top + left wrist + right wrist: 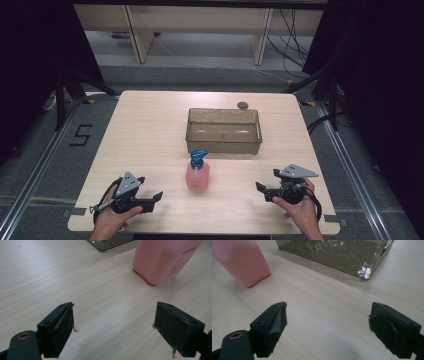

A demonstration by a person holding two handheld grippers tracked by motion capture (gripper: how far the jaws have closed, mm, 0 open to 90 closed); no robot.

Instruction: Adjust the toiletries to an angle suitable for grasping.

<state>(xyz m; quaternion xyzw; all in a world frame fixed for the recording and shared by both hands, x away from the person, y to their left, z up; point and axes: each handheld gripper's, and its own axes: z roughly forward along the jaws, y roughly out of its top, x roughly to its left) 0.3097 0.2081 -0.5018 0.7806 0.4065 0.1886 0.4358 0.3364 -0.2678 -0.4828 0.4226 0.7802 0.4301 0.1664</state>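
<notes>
**Both grippers released near the front edge, pump bottle between them**

The left gripper (pixel 150 199) rests near the front left corner of the surface (pixel 150 130), held in the person's left hand (pixel 111 220). Its jaws stand wide apart with nothing between them; in the left gripper view, bare wood grain shows between the two black jaws. The jaws point toward the middle of the surface.

The right gripper (pixel 264 190) rests near the front right corner, held in the person's right hand (pixel 300 210). Its jaws are likewise released and wide apart, with bare surface between them in the right gripper view. They point toward the middle of the surface.

The pink pump bottle (pixel 198 174) stands upright between the two grippers, apart from both, slightly behind the line that joins them. It carries a blue pump head (pixel 198 156). The left gripper view shows its lower body with printed text on one face.

Just behind the bottle, at the middle of the surface, sits a clear rectangular bin (pixel 224 142). A small dark round object (pixel 243 105) lies near the far edge, behind the bin's right end.
</notes>
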